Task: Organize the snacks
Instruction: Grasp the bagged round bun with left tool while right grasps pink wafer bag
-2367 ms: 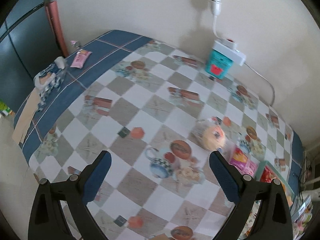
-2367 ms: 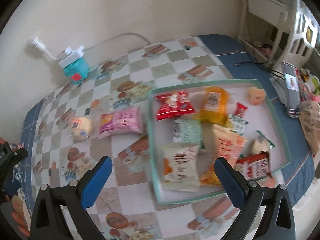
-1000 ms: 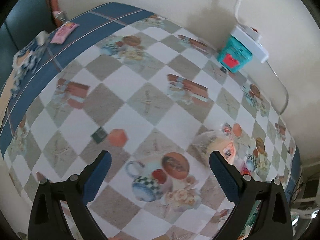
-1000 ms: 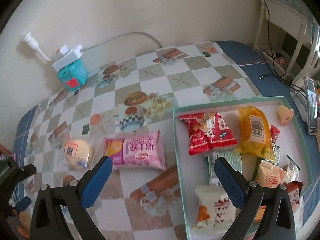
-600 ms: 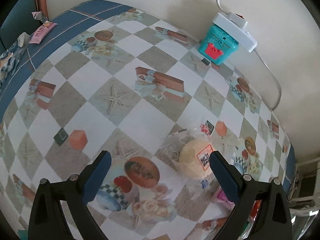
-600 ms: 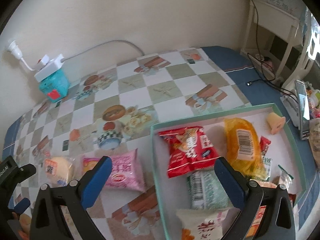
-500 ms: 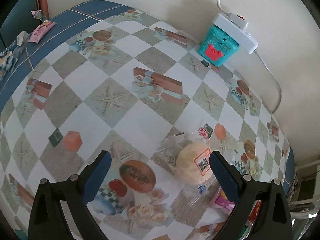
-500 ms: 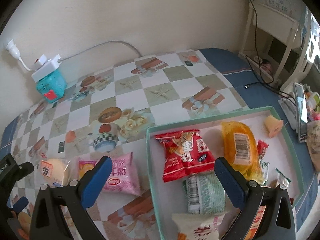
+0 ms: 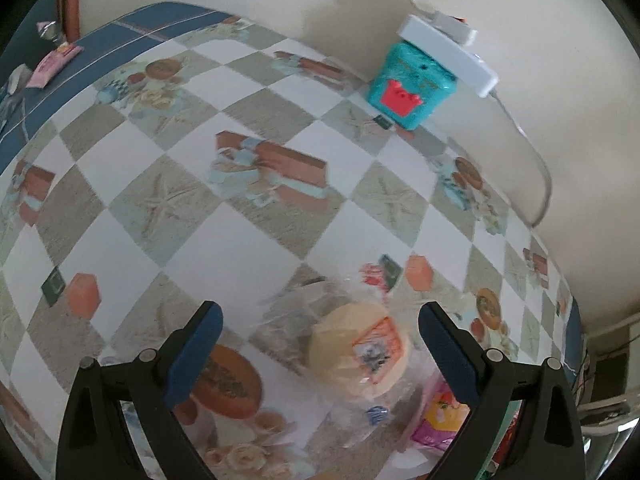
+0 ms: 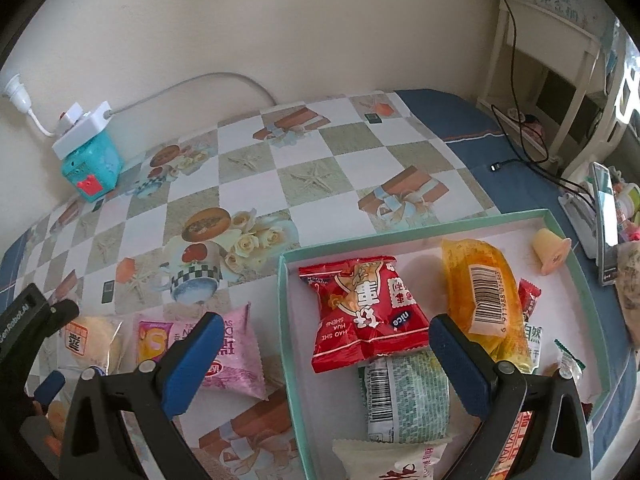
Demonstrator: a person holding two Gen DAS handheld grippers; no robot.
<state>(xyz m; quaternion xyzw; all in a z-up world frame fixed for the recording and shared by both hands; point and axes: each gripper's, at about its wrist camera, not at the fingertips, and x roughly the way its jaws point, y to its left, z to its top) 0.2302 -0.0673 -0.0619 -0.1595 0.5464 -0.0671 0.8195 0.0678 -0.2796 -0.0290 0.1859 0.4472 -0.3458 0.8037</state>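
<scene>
A round pale bun in clear wrap (image 9: 358, 354) lies on the checked tablecloth between the spread fingers of my left gripper (image 9: 320, 354), which is open and hovers over it. The same wrapped bun (image 10: 90, 342) shows at the left of the right wrist view, beside a pink snack packet (image 10: 224, 346). My right gripper (image 10: 322, 360) is open above the left edge of a teal-rimmed tray (image 10: 460, 226). In the tray lie a red packet (image 10: 358, 312), an orange packet (image 10: 480, 288), a green packet (image 10: 404, 392) and several others.
A teal box (image 9: 410, 92) with a white power strip (image 9: 444, 54) on top stands by the back wall, its cable running along the wall. A pink wrapper (image 9: 52, 66) lies at the far left edge. A phone on a stand (image 10: 604, 220) and cables sit right of the tray.
My left gripper has moved down and toward the wrapped bun, which now lies between its fingers. My right gripper has shifted slightly right and closer over the tray edge.
</scene>
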